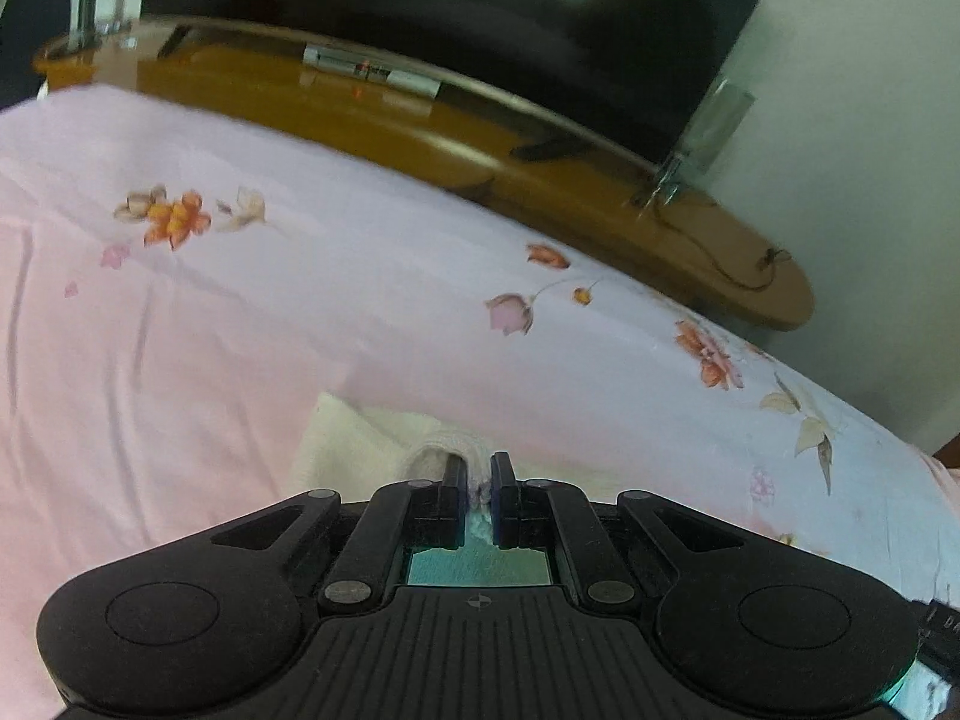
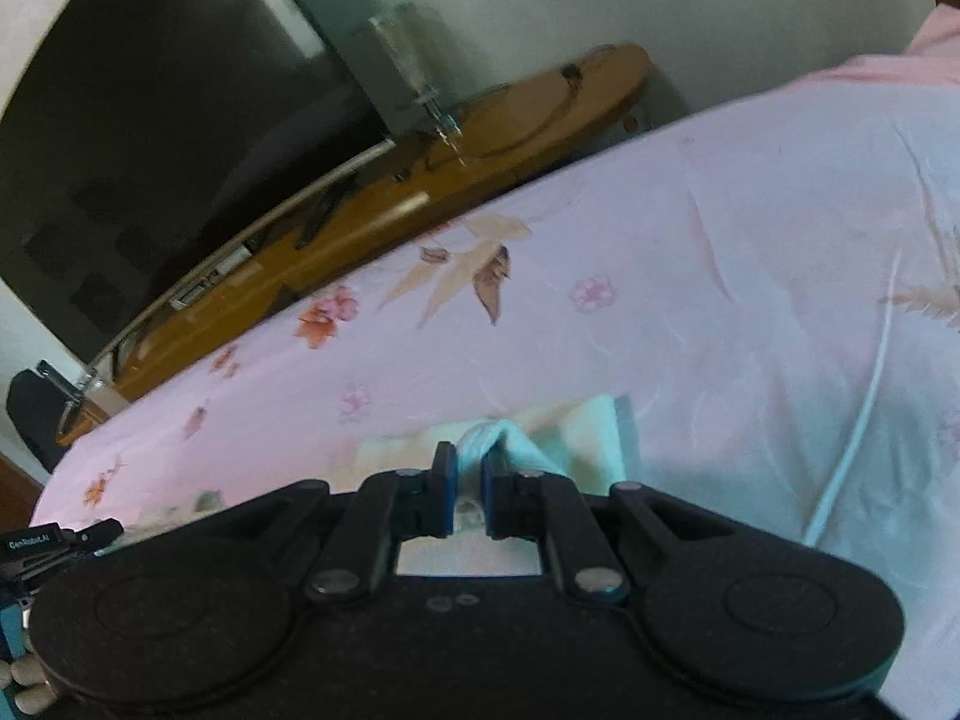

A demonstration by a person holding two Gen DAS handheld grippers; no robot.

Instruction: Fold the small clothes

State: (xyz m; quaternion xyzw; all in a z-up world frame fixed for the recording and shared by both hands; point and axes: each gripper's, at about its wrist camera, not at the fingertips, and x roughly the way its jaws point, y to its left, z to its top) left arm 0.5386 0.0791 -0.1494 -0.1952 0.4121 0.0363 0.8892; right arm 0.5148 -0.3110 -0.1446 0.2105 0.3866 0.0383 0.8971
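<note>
A small cream-white garment (image 1: 354,444) lies on the pink floral bedsheet (image 1: 300,300). My left gripper (image 1: 478,465) is shut on a bunched edge of the garment, which pokes up between the fingers. In the right wrist view the same pale garment (image 2: 576,426) lies just ahead, and my right gripper (image 2: 469,456) is shut on a raised fold of it. Most of the garment is hidden under both gripper bodies.
The bedsheet (image 2: 720,276) covers a bed. Beyond its far edge stands a wooden TV stand (image 1: 540,180) with a large dark TV (image 1: 480,12); the stand (image 2: 420,192) and TV (image 2: 150,150) also show in the right wrist view. A white cable (image 2: 864,408) lies on the sheet.
</note>
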